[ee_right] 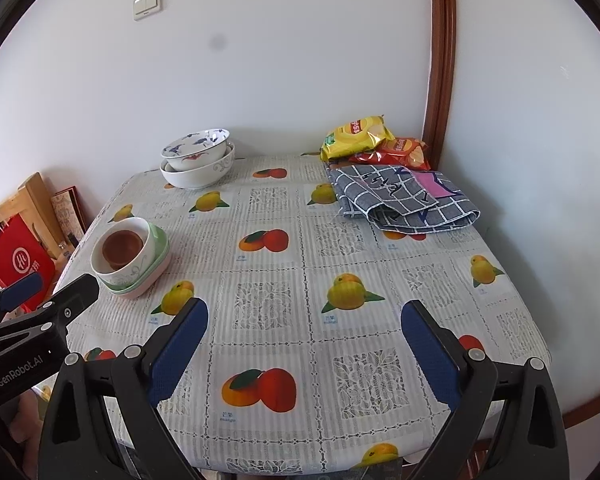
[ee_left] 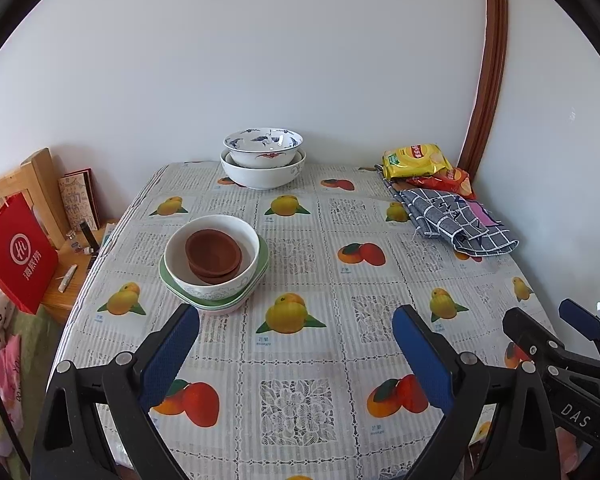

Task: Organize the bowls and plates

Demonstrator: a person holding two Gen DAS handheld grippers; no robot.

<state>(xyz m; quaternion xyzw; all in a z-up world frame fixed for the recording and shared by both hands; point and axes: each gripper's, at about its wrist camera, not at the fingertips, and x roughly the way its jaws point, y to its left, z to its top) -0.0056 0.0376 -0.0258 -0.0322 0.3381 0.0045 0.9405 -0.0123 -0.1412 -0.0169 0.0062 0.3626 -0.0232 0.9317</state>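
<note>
Both blue-padded grippers, left [ee_left: 296, 320] and right [ee_right: 304, 316], are held spread wide and empty above the near fruit-print tablecloth [ee_left: 312, 360]; brown clay saucers [ee_left: 214, 250] are nested in a white bowl [ee_left: 220, 280] at left.

Both wrist cameras are looking down and forward from above the near edge of the table [ee_left: 300, 360], facing the white wall behind it. The left view is sitting leftward, nearer the nested bowl stack [ee_left: 214, 260]; the right view is sitting rightward, nearer the checked cloth [ee_right: 404, 196]. Both are sharing the whole tabletop.
</note>
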